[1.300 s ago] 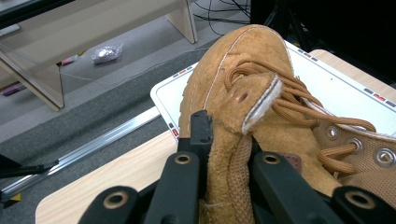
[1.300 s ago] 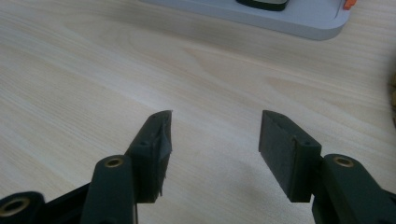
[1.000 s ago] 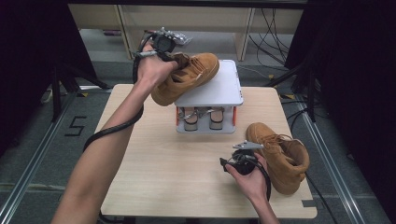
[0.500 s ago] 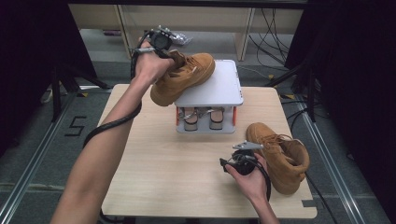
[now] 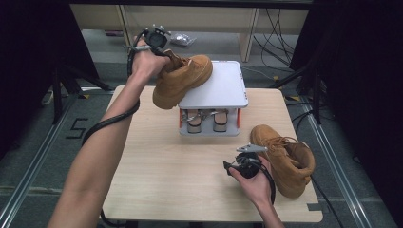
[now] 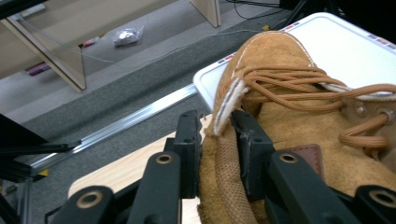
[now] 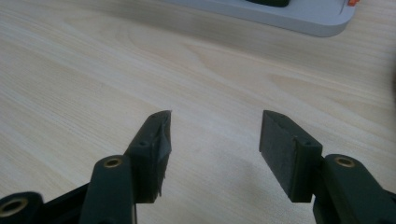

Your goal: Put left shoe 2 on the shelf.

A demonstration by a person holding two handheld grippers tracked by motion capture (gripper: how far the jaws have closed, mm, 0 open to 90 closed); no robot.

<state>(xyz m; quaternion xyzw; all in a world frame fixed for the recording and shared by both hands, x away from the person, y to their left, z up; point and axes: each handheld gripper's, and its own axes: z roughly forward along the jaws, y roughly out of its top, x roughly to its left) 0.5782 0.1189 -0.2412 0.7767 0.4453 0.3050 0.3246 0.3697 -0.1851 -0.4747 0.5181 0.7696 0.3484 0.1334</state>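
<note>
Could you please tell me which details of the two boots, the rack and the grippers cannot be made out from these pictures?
- Boot on the rack: in the high view its heel is hidden by the left hand; in the left gripper view the picture's edge cuts it off.
- Whether the left gripper presses the collar: not clear.
- Boot on the table: its sole is hidden by its upper.
- Rack: its top shelf mostly covers the footwear beneath.
- Right gripper: open over bare table.
</note>
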